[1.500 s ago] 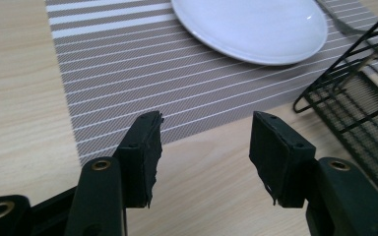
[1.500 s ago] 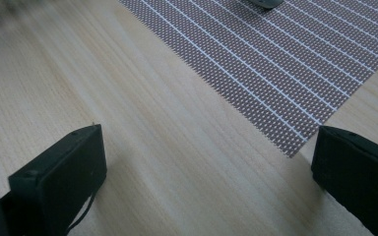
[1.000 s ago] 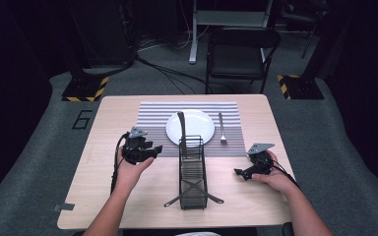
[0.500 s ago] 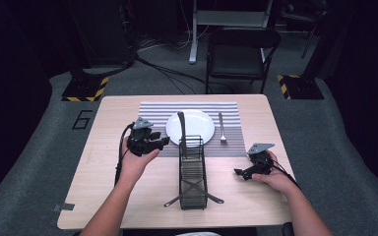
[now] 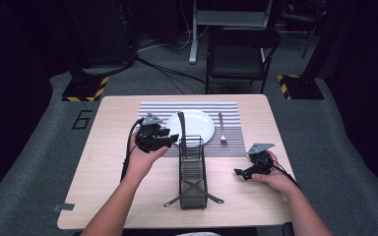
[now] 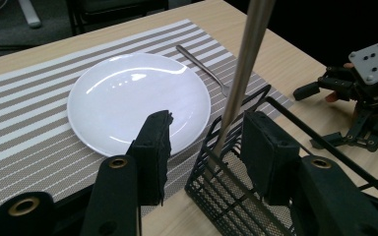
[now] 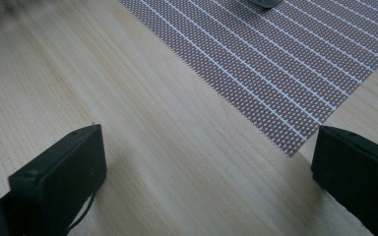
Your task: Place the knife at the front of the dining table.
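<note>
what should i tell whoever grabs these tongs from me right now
Left tongs: open around the metal utensil standing in the black mesh caddy, pads not pressing on it.
Right tongs: open, nothing between them, low over bare table near the striped placemat's corner.
Done: white plate on the placemat, fork to its right.
Left: probably grip the utensil, lift it out and lay it by the plate.

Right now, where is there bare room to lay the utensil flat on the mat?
Free: the mat strip left of the plate, just beyond the left gripper. Crowded: right of the plate, where the fork lies, and by the caddy.
</note>
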`<control>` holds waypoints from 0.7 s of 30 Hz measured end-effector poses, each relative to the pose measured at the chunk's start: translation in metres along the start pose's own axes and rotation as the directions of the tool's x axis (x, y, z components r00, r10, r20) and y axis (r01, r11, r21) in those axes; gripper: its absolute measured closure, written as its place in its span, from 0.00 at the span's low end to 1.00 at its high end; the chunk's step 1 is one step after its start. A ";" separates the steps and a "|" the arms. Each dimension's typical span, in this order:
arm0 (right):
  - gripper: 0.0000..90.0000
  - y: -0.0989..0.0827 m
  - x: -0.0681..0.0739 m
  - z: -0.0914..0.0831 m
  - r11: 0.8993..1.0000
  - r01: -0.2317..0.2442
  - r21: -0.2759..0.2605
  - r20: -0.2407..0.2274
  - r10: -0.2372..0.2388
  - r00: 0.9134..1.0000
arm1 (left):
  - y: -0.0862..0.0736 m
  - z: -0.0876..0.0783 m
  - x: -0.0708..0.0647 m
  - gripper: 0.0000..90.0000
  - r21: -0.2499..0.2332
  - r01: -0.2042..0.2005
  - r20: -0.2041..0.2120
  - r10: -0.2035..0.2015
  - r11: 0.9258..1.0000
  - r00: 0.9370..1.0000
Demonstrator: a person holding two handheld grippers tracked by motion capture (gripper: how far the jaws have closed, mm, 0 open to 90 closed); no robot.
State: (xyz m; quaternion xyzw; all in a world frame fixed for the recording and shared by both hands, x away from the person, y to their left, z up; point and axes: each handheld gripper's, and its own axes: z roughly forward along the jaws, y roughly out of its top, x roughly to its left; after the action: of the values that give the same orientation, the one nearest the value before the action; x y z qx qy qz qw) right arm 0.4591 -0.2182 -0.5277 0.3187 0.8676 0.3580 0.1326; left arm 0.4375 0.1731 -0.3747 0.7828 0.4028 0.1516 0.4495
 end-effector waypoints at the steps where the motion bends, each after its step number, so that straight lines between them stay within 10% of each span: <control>1: 0.00 0.000 0.000 0.000 1.000 0.000 0.000 0.000 0.000 1.000 | 0.000 0.000 0.000 0.60 0.000 0.000 0.000 0.000 1.000 1.000; 21: 0.00 0.000 0.000 0.000 1.000 -0.002 0.001 0.000 0.002 1.000 | 0.009 0.028 -0.010 0.68 -0.014 -0.012 0.067 0.012 1.000 0.998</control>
State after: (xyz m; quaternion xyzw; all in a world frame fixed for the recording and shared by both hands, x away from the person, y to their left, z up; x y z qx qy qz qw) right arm 0.4590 -0.2181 -0.5277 0.3194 0.8674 0.3579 0.1323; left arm 0.4520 0.1466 -0.3816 0.7868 0.3818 0.1307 0.4671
